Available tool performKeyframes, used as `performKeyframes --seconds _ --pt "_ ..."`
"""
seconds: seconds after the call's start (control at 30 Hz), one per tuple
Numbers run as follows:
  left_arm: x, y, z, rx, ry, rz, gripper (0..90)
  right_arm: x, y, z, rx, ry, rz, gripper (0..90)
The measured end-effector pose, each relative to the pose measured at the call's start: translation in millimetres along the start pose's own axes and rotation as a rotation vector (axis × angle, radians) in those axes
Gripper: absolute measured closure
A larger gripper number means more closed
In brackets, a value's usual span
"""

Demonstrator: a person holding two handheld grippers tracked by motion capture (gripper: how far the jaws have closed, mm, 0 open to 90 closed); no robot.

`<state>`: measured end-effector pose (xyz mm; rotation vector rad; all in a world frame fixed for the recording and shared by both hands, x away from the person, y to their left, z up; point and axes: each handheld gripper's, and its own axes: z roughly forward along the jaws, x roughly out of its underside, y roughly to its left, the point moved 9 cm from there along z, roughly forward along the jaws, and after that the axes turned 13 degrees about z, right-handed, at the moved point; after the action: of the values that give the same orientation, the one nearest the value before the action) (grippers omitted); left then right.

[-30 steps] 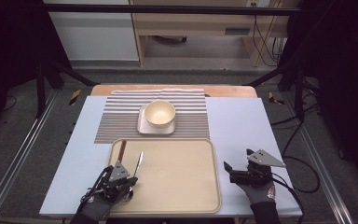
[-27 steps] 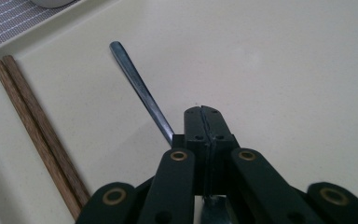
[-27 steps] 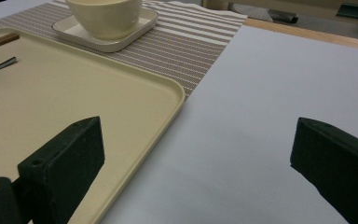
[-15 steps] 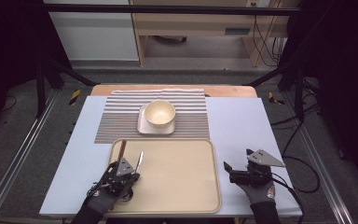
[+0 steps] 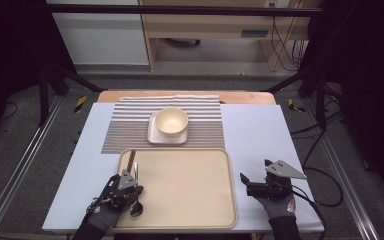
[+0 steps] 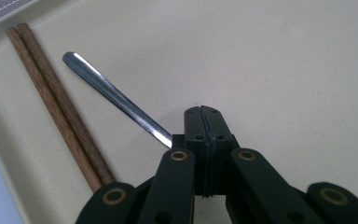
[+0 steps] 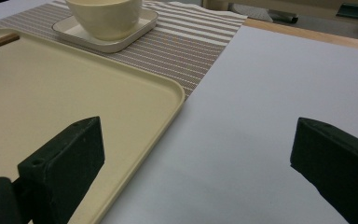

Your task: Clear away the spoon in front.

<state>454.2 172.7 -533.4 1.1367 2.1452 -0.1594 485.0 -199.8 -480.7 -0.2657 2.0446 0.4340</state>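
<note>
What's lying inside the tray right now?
In the tray: a pair of wooden chopsticks by its edge and a metal spoon beside them. The shut left gripper covers the spoon's lower handle, so contact can't be seen.

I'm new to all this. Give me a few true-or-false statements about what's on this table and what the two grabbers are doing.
1. The left gripper has its jaws shut. True.
2. The chopsticks lie in the bowl. False: they lie on the tray, beside the spoon.
3. The right gripper holds the bowl. False: it is open and holds nothing.
4. The bowl sits on a small plate. True.
</note>
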Motion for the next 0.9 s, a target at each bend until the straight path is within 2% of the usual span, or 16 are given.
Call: performKeyframes --seconds 0.1,0.4,0.9 --pt "0.5 -6.6 -5.6 0.031 -0.008 0.006 89.1 -0.4 0.0 -0.9 0.0 -0.001 0.003 3.2" --pt "9.1 -15.4 -11.3 0.054 0.022 0.026 89.1 -0.8 0.1 -1.5 -0.001 -0.004 0.008 3.2" --pt "16.4 -7.0 -16.6 0.032 0.035 0.007 89.1 -0.5 -0.1 -1.3 0.002 -0.002 0.006 3.2"
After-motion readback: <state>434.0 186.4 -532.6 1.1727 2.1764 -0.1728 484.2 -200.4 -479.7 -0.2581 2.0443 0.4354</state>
